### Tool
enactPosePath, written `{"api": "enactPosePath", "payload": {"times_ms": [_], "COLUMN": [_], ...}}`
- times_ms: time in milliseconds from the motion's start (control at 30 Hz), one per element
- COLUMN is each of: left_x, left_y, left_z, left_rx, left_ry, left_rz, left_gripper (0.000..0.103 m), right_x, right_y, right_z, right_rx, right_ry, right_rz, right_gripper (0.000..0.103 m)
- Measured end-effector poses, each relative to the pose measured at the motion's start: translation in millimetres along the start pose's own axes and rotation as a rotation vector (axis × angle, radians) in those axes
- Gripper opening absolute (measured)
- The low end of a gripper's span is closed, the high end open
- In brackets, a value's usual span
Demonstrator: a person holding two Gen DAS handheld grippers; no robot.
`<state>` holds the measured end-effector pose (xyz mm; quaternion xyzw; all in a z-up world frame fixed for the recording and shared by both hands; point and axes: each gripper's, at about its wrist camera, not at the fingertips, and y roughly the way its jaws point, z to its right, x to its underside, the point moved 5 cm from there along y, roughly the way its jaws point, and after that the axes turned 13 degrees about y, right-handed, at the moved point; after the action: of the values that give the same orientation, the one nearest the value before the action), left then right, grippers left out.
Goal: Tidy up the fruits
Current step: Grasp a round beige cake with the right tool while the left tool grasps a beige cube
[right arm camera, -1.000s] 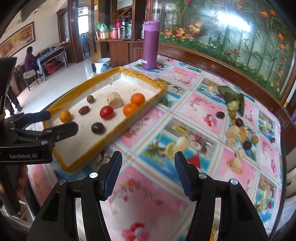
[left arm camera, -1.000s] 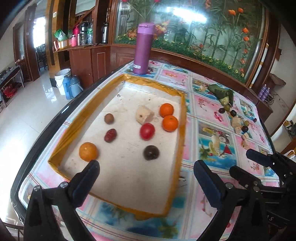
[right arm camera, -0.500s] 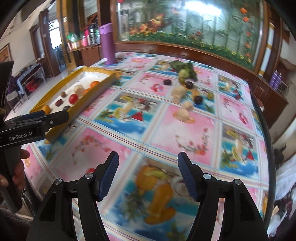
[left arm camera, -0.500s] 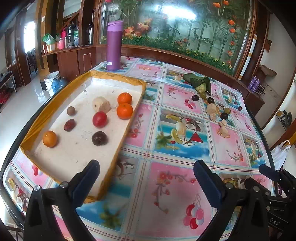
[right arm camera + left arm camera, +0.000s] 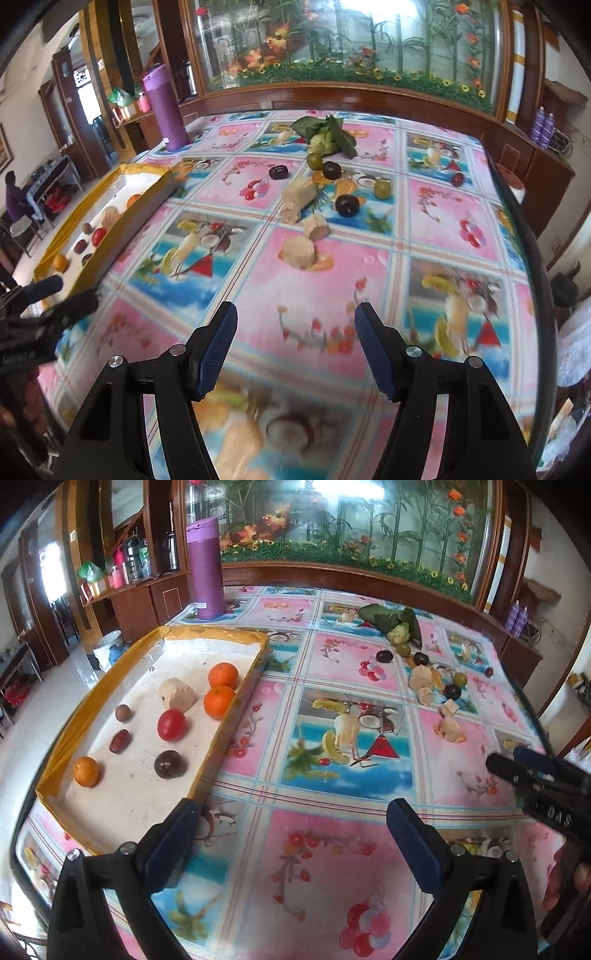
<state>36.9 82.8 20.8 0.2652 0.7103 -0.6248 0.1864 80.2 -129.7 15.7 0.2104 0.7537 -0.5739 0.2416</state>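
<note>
Fruit-printed cloth covers the table (image 5: 332, 849). Oranges (image 5: 221, 688), a tomato (image 5: 171, 724) and what may be a plum (image 5: 170, 763) are kept in the yellow-rimmed tray (image 5: 225, 723); loose fruits (image 5: 334, 184) are scattered well apart. Both the left hand-held gripper (image 5: 291, 834) and right hand-held gripper (image 5: 295, 341) are held released, grasping nothing.

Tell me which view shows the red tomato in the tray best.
Left wrist view: the red tomato sits whole and unobstructed inside the tray. In the right wrist view it is small, partly hidden behind the tray wall.
</note>
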Motion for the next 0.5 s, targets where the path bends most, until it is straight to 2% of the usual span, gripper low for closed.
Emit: {"api": "enactPosePath", "payload": {"times_ms": [67, 133, 267, 333, 400, 500], "left_x": [-4, -7, -13, -18, -23, -32], "left_y": [0, -2, 2, 6, 10, 19], "left_z": [4, 7, 5, 6, 9, 19], "left_rx": [-0.065, -0.092, -0.061, -0.052, -0.050, -0.044], "left_ry": [0.080, 0.134, 0.125, 0.113, 0.112, 0.126], "left_rz": [0.001, 0.011, 0.002, -0.001, -0.002, -0.006], "left_gripper": [0.103, 0.103, 0.103, 0.103, 0.103, 0.103], "right_x": [-9, -18, -25, -25, -24, -25], "right_y": [18, 37, 63, 69, 74, 74], "right_z": [-1, -1, -1, 0, 0, 0], "right_rx": [-0.008, -0.005, -0.006, -0.013, -0.022, -0.018], "right_ry": [-0.003, -0.002, -0.011, -0.011, -0.019, -0.057], "right_rz": [-0.014, -0.030, -0.056, -0.063, -0.080, -0.063], "right_gripper": [0.066, 0.066, 0.066, 0.059, 0.034, 0.028]}}
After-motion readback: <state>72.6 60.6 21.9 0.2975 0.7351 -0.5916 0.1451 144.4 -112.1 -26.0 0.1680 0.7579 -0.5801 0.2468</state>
